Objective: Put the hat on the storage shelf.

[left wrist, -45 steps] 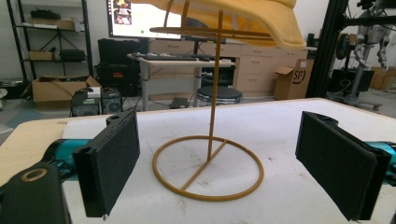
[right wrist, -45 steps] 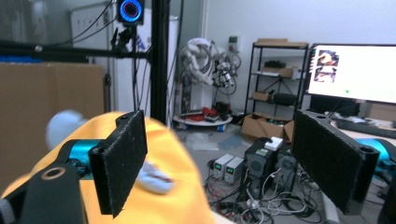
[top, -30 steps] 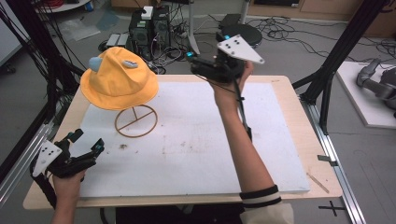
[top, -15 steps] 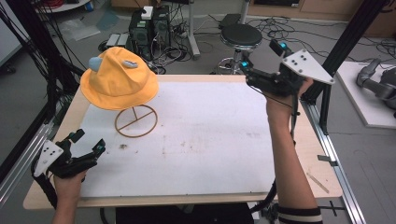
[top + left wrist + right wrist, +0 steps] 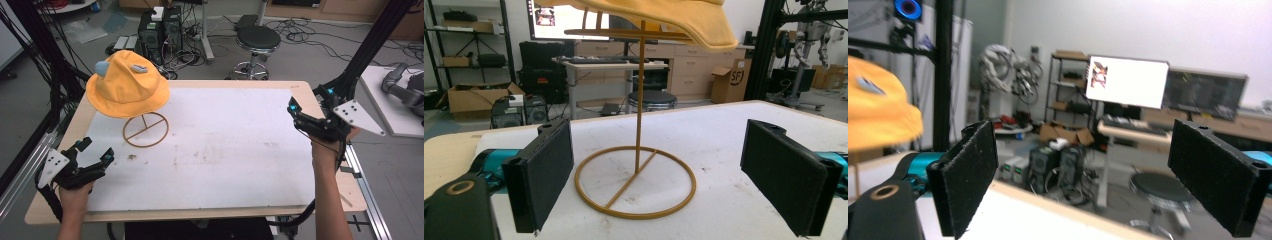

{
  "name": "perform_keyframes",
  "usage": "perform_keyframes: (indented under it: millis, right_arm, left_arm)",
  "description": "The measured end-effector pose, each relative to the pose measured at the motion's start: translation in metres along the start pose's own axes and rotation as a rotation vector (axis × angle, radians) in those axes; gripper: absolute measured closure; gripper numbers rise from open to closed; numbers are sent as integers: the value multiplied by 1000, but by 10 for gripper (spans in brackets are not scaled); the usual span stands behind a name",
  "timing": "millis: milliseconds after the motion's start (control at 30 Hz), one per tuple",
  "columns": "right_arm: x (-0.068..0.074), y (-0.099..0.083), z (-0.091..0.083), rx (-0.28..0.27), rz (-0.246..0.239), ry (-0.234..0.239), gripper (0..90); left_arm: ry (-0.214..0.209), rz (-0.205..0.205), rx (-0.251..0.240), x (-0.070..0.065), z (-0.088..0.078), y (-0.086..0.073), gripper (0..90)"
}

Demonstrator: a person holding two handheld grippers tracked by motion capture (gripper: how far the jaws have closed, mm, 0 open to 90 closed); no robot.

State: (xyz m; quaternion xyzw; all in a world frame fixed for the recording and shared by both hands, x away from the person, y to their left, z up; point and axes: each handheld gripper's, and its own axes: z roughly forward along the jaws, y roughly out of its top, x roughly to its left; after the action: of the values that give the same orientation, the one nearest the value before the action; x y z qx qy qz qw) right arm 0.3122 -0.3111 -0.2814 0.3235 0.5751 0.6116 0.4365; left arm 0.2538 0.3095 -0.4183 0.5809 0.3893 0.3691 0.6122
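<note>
A yellow bucket hat (image 5: 126,85) rests on a gold wire stand (image 5: 146,132) at the back left of the white mat (image 5: 225,150). My left gripper (image 5: 97,150) is held low at the mat's front left corner, open and empty, pointing toward the stand. In the left gripper view the stand's pole (image 5: 640,100) and ring base rise between the open jaws of my left gripper (image 5: 664,190), with the hat's brim (image 5: 664,15) above. My right gripper (image 5: 311,99) hovers at the table's right edge, open and empty. In the right gripper view, my right gripper (image 5: 1083,180) has the hat (image 5: 873,115) far to its left.
The mat lies on a wooden table (image 5: 200,84) framed by black posts (image 5: 370,45). Behind the table stand a round stool (image 5: 257,40) and computer towers (image 5: 160,25) with cables on the floor. A metal rail (image 5: 367,195) runs along the right side.
My right gripper has swung from the back centre of the table, near the hat, out to the right edge. The left gripper and the hat have stayed put.
</note>
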Motion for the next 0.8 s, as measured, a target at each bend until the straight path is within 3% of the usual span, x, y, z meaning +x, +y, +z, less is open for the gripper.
perform_keyframes:
  millis: [67,167,200,300,333,400,600,700,800]
  right_arm:
    - [-6,-16,-9,18,27,-19,124]
    - [-10,-37,-18,35,93,-17,124]
    - [-12,-51,-23,35,116,-8,123]
    - [-12,-63,-27,36,128,-1,123]
    - [-13,-74,-29,55,152,3,123]
    - [-13,-78,-30,63,174,2,124]
    - [-7,-97,-31,58,168,-14,124]
    - [-4,-110,-30,109,144,-21,124]
    - [-3,-112,-30,113,132,-17,124]
  left_arm:
    - [3,-6,-4,0,1,0,141]
    - [5,-1,-2,0,1,0,141]
    - [5,1,-2,-1,1,-1,141]
    - [10,9,1,-1,1,-1,141]
    - [14,8,-1,-1,1,-1,141]
    - [21,5,-5,-1,2,-1,141]
    - [29,20,-3,-2,4,0,141]
    - [33,17,-2,-2,5,-1,141]
    - [51,10,-4,0,7,-2,141]
